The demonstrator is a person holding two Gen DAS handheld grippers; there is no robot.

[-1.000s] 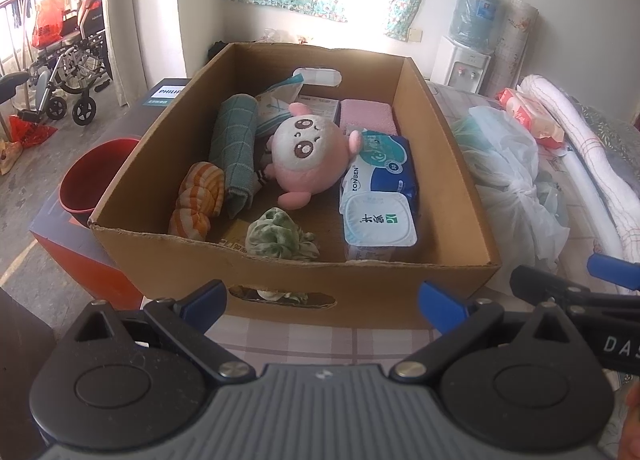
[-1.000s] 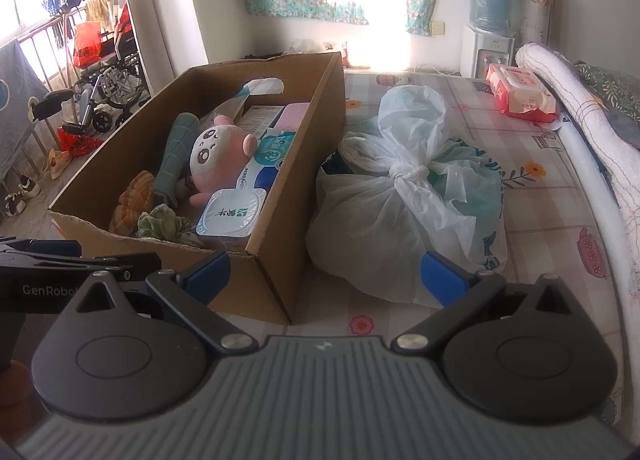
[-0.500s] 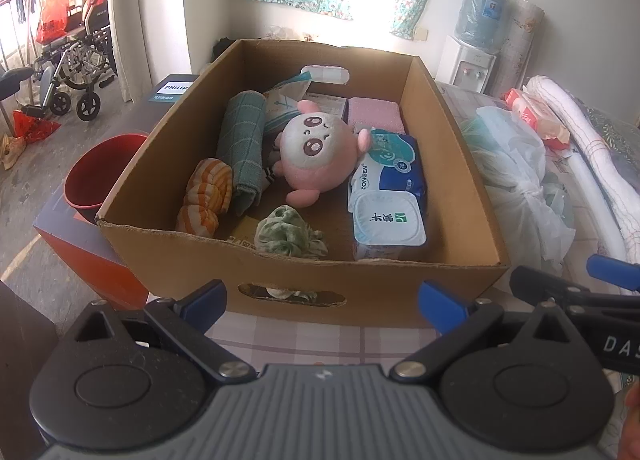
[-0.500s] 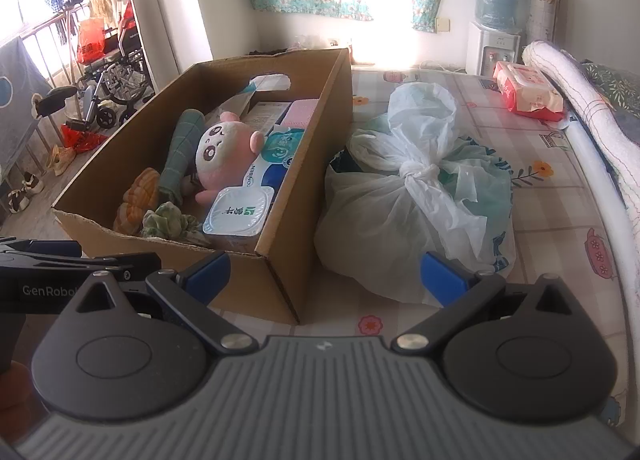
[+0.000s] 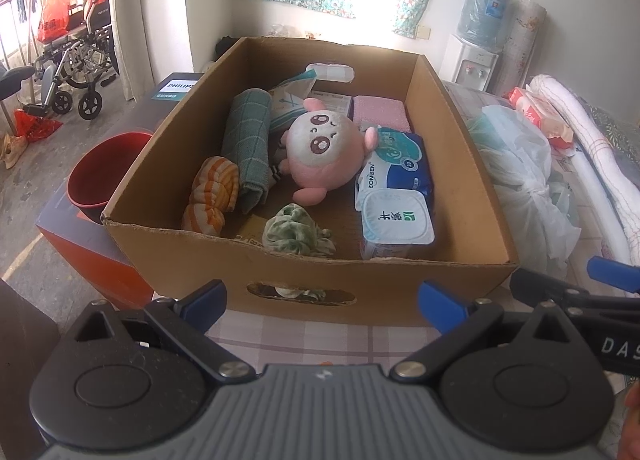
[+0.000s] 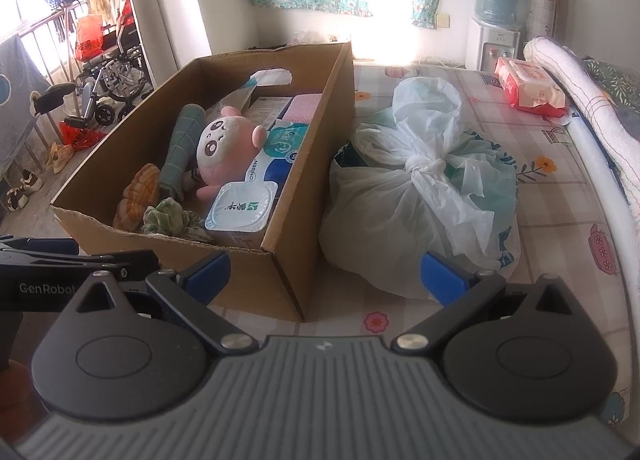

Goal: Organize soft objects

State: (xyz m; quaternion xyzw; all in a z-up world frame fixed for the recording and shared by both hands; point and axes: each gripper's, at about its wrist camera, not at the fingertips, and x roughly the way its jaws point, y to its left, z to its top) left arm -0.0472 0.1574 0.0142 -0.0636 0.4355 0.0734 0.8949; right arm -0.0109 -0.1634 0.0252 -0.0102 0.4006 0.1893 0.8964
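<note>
A cardboard box (image 5: 460,147) (image 6: 288,244) stands on the bed. In it lie a pink plush toy (image 5: 324,147) (image 6: 224,143), a rolled green towel (image 5: 248,139), an orange striped cloth (image 5: 214,191), a green scrunched cloth (image 5: 294,230) (image 6: 168,215), a wet-wipes pack (image 5: 394,195) (image 6: 244,207) and a pink pad (image 5: 380,111). My left gripper (image 5: 322,300) is open and empty, just before the box's near wall. My right gripper (image 6: 324,272) is open and empty, before the box's near right corner. A tied white plastic bag (image 6: 420,187) (image 5: 520,179) lies right of the box.
A red tissue pack (image 6: 528,85) and a rolled white quilt (image 6: 580,99) lie at the bed's far right. A red bucket (image 5: 100,175) sits on an orange box left of the bed. A wheelchair (image 5: 76,63) and a water dispenser (image 6: 494,19) stand further off.
Both grippers have shifted slightly, so the box sits a little further right in each view. Both stay open and empty. Nothing in the box has moved.
</note>
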